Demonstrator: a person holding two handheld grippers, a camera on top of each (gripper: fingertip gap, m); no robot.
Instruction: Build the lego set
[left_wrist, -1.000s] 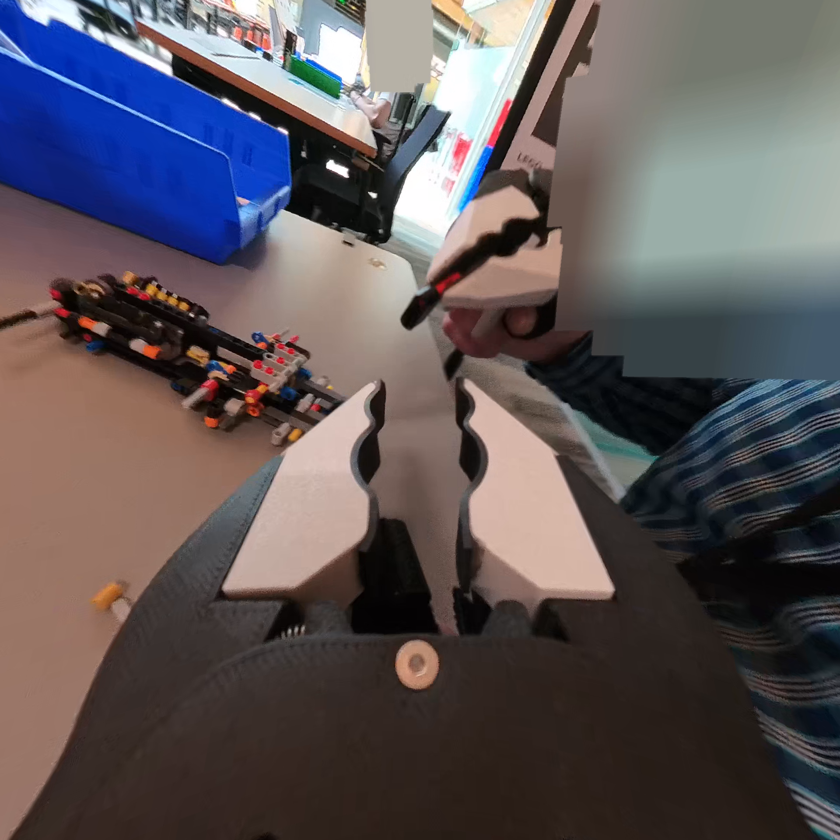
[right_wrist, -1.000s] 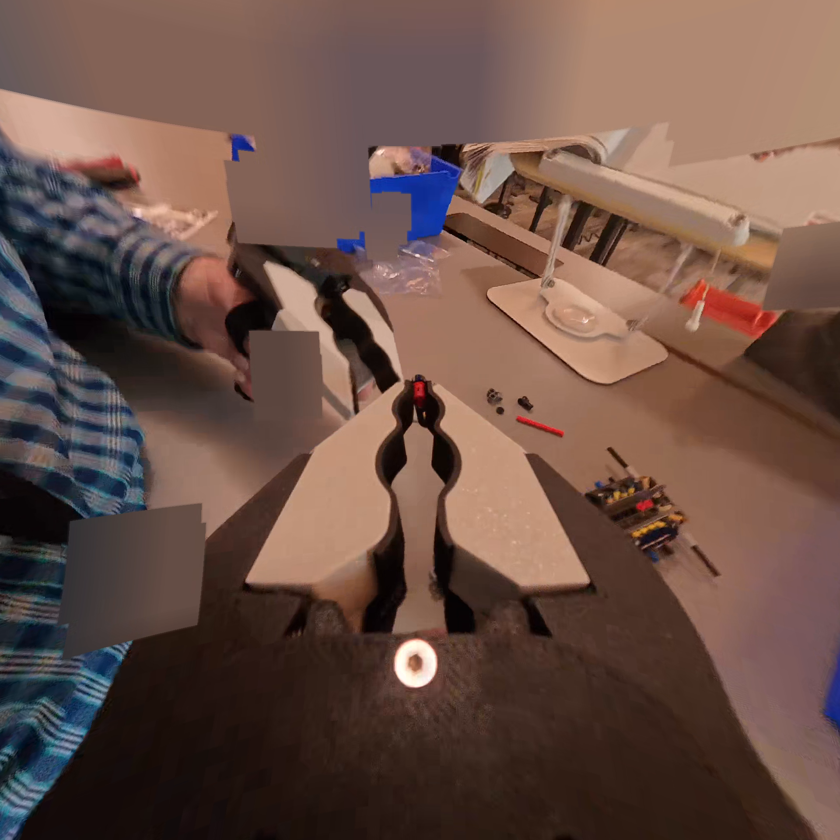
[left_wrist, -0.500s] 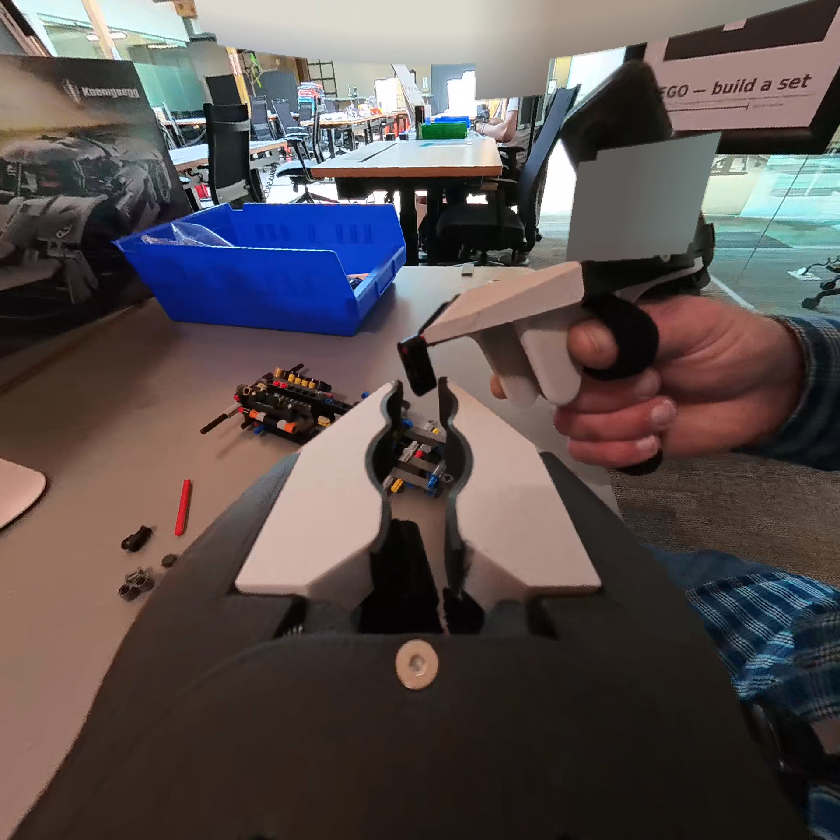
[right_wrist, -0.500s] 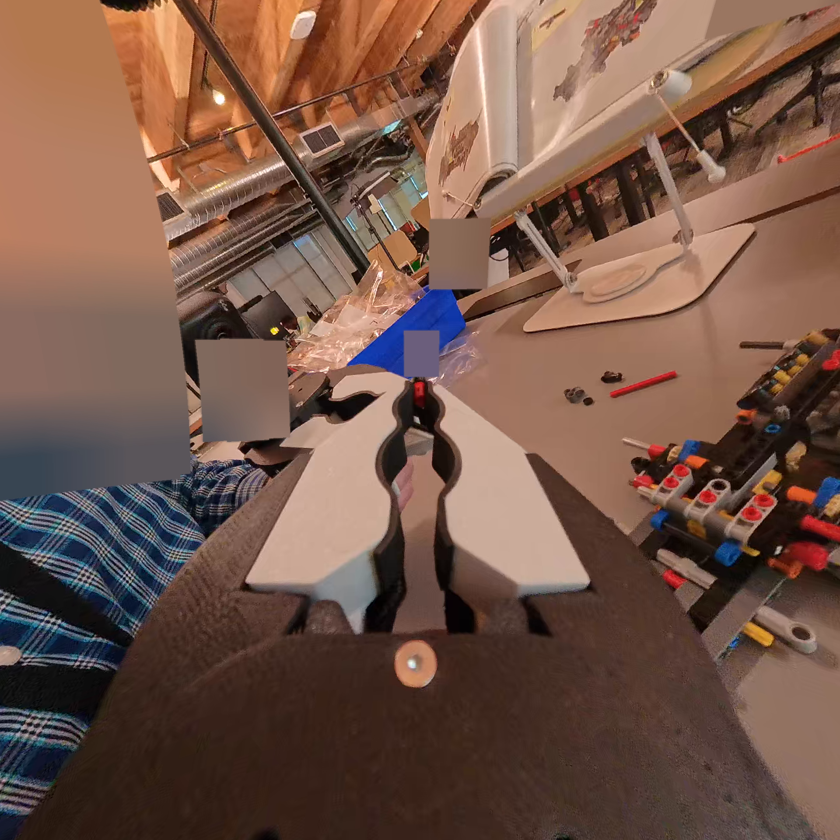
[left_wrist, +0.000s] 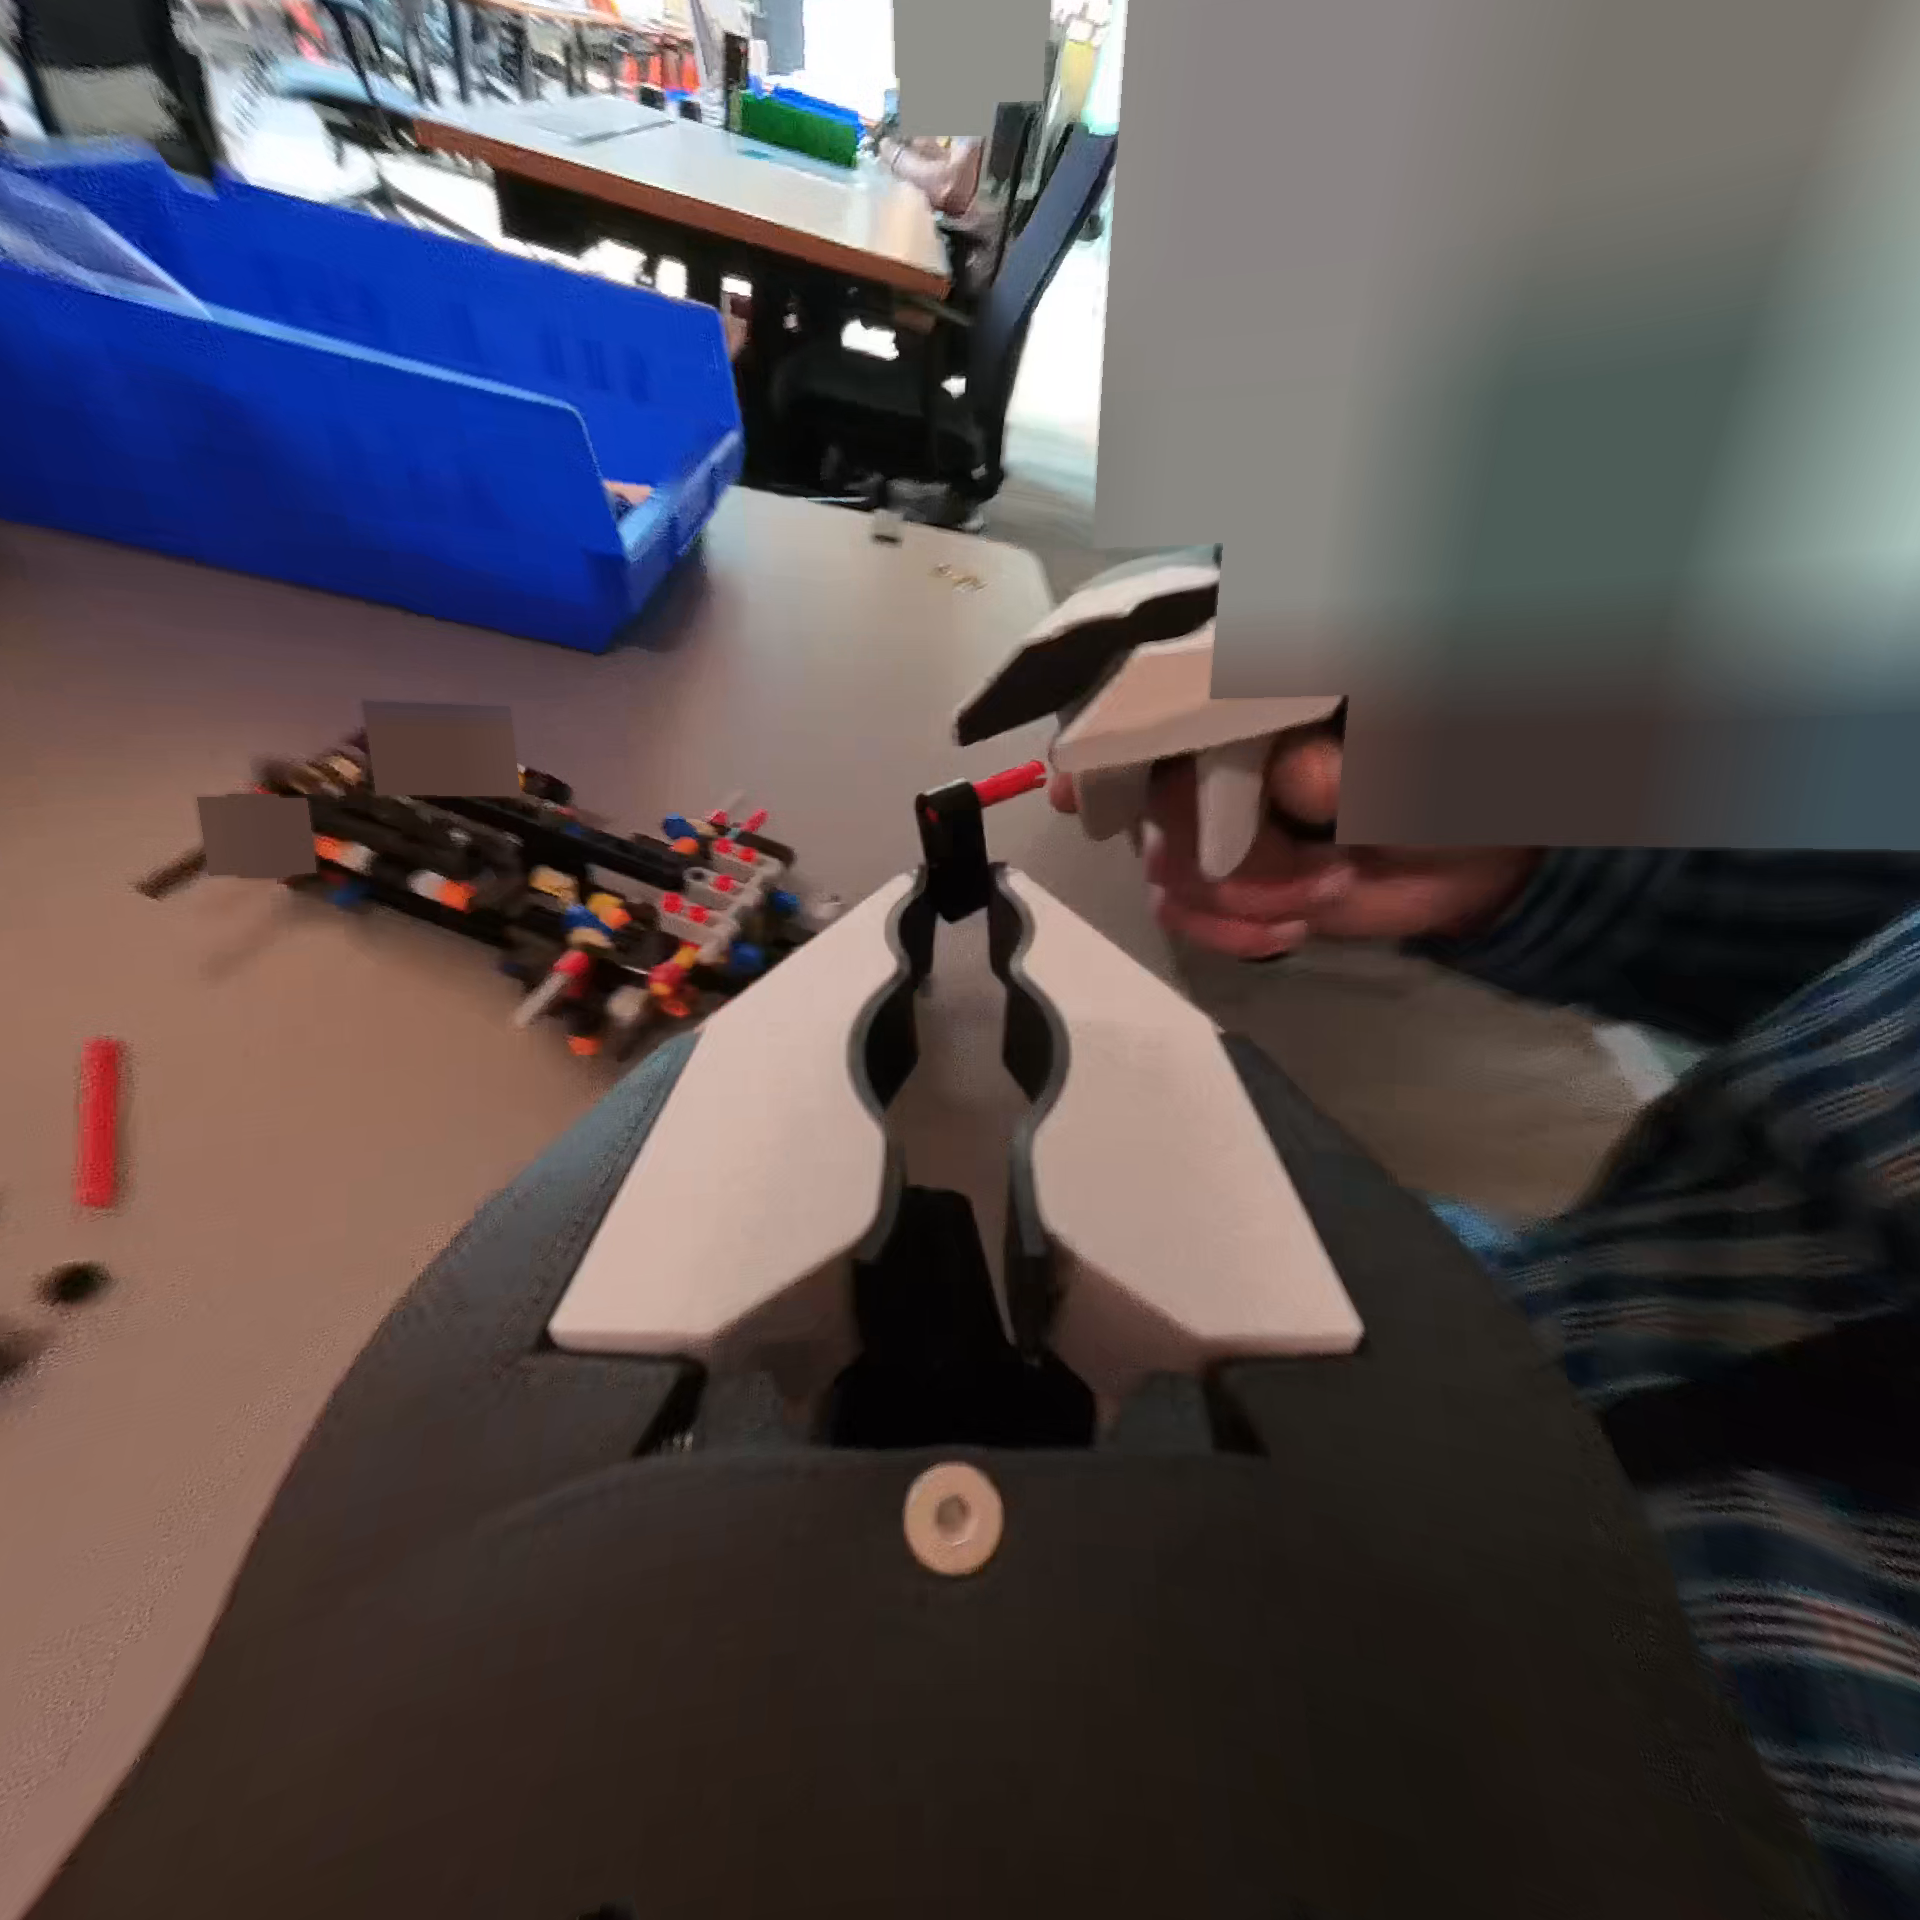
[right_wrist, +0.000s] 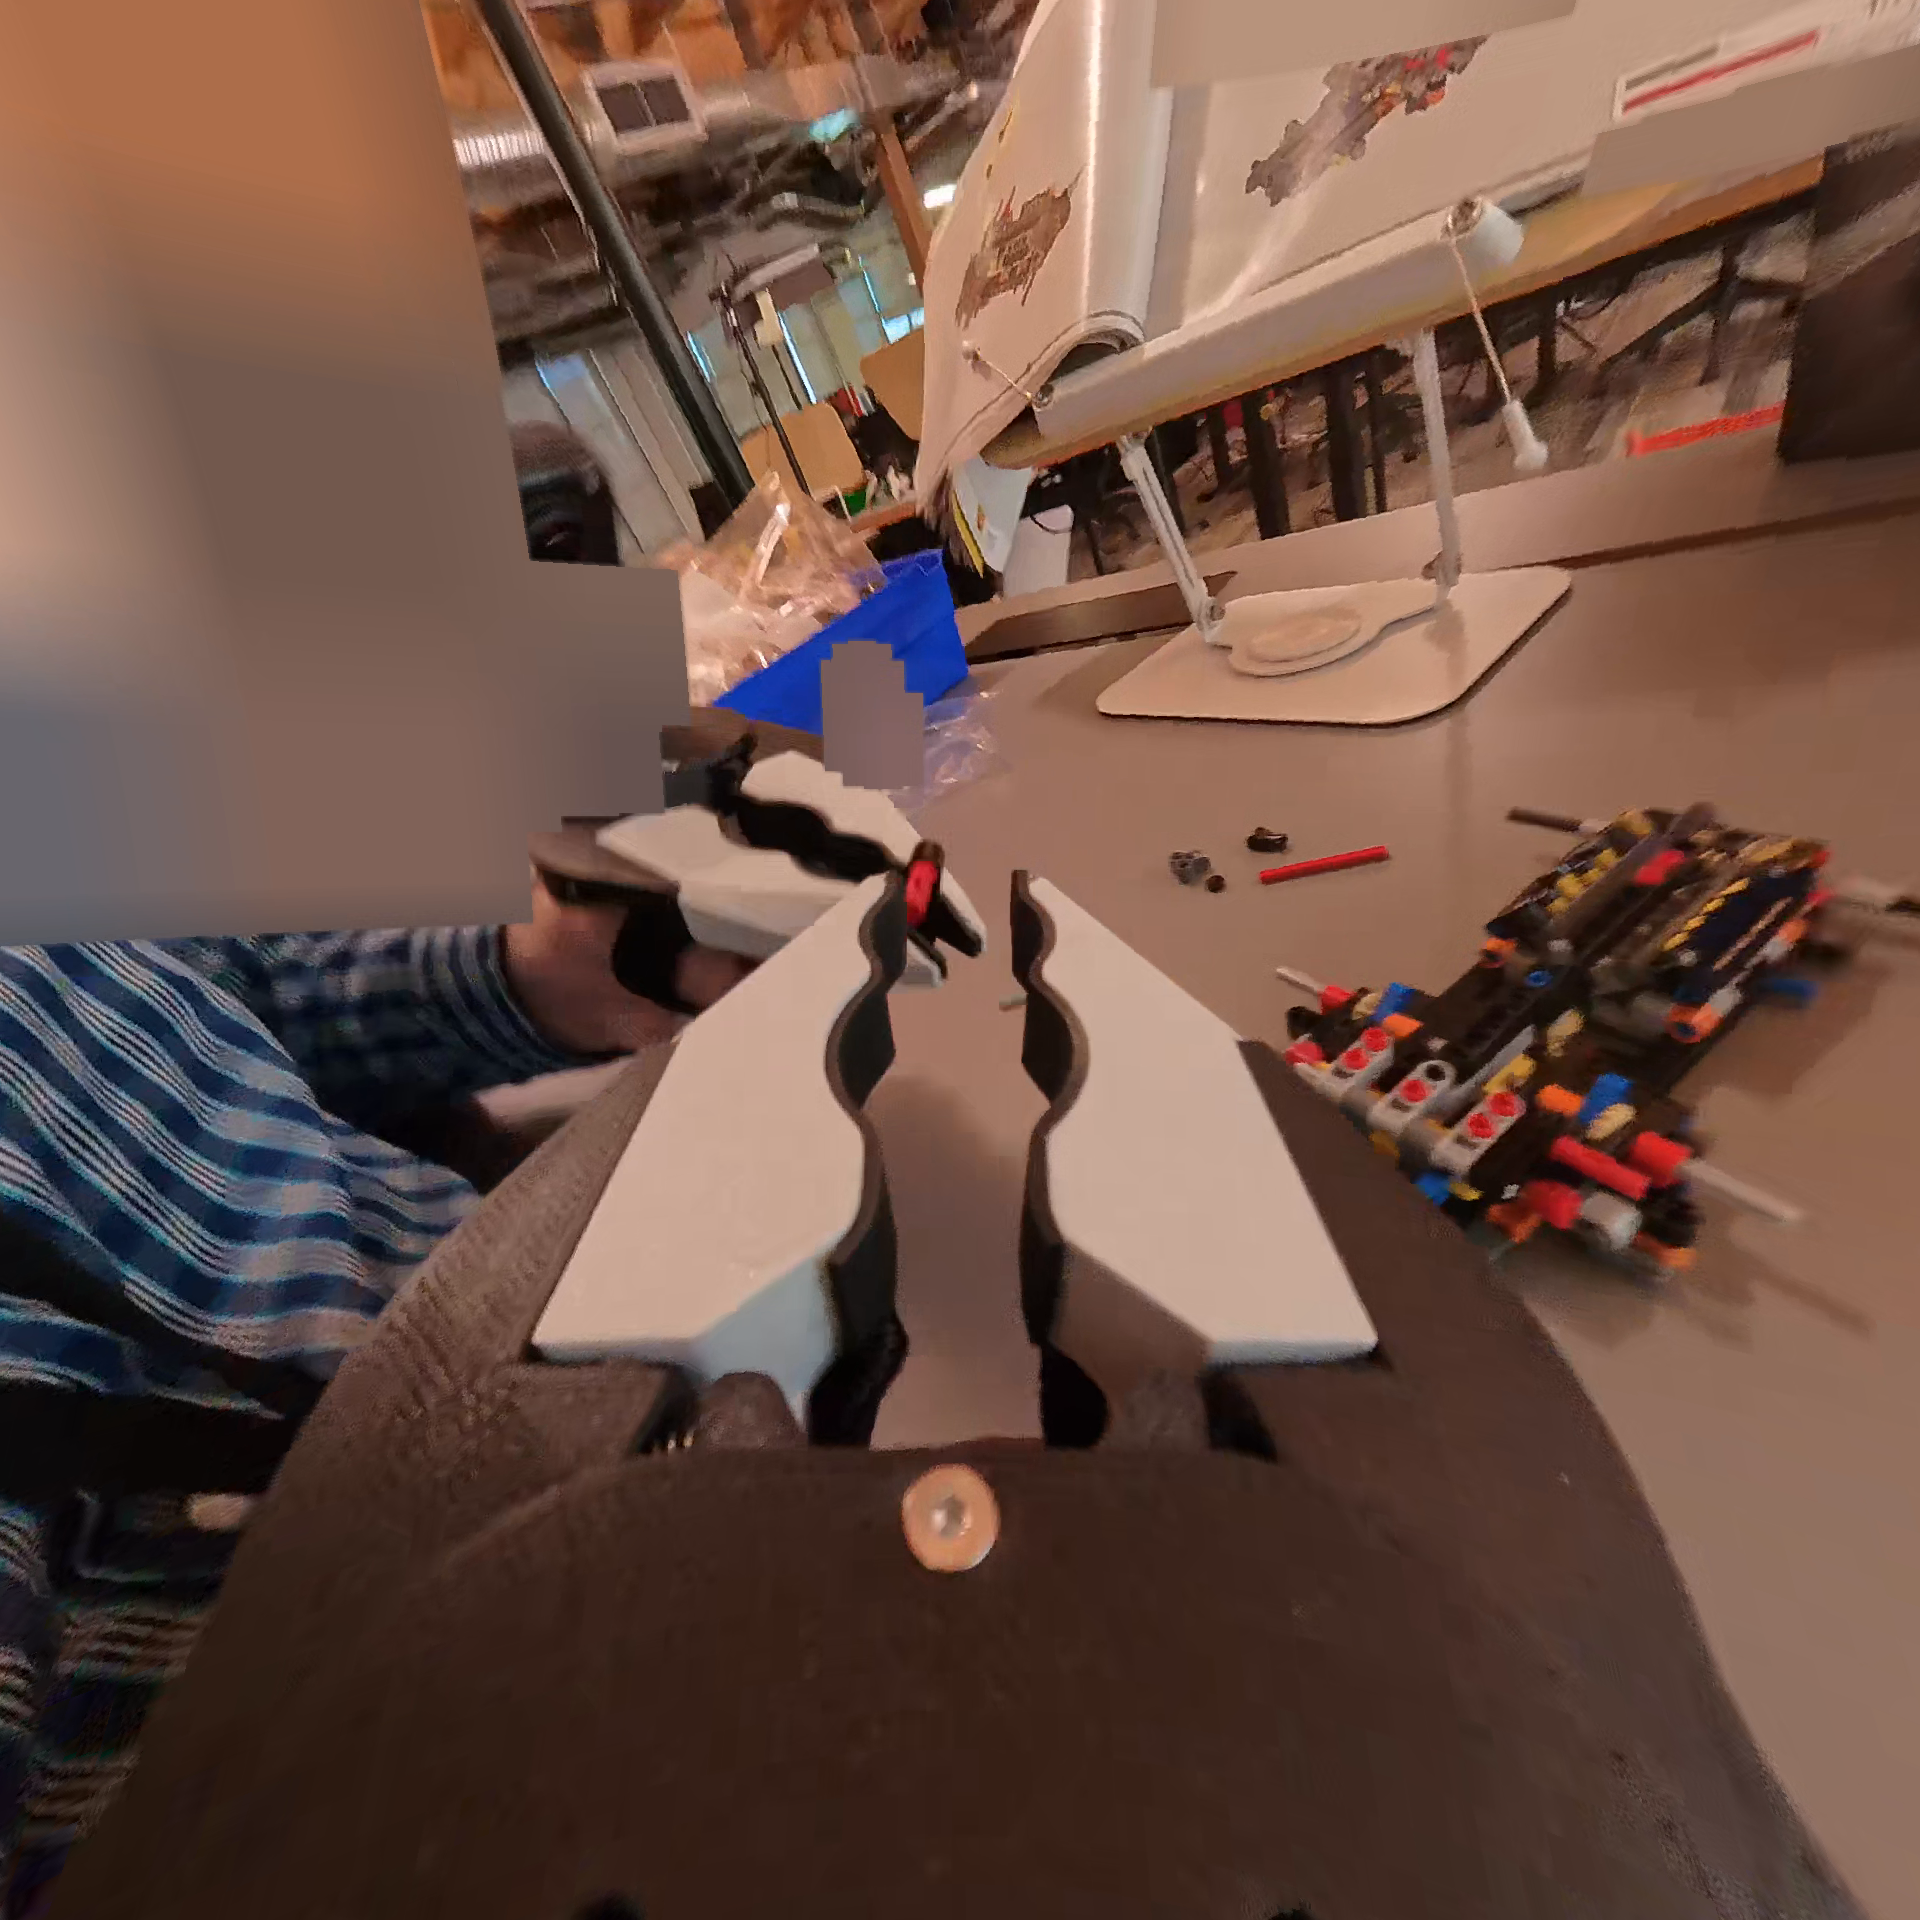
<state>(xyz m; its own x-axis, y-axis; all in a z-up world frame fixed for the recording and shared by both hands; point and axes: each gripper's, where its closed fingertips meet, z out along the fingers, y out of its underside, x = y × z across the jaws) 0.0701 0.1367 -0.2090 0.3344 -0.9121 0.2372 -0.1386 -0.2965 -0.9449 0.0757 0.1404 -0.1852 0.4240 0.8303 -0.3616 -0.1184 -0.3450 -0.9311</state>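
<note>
1. My left gripper (left_wrist: 956, 883) is pinched on a black piece (left_wrist: 954, 847) with a red pin (left_wrist: 1008, 781), above the table (left_wrist: 312, 1143).
2. My right gripper (right_wrist: 956, 894) gapes, holding nothing.
3. The model (right_wrist: 1558, 1039) lies on the table, the blue bin (left_wrist: 364, 416) behind it.
4. Farther desks and chairs beyond the bin.

The location is an open-plan office workshop: long wood-topped tables (left_wrist: 727, 197) with black office chairs (left_wrist: 997, 343), exposed metal ceiling ducts (right_wrist: 727, 208), blue plastic parts bins (left_wrist: 343, 416), and a white document stand (right_wrist: 1340, 655).
</note>
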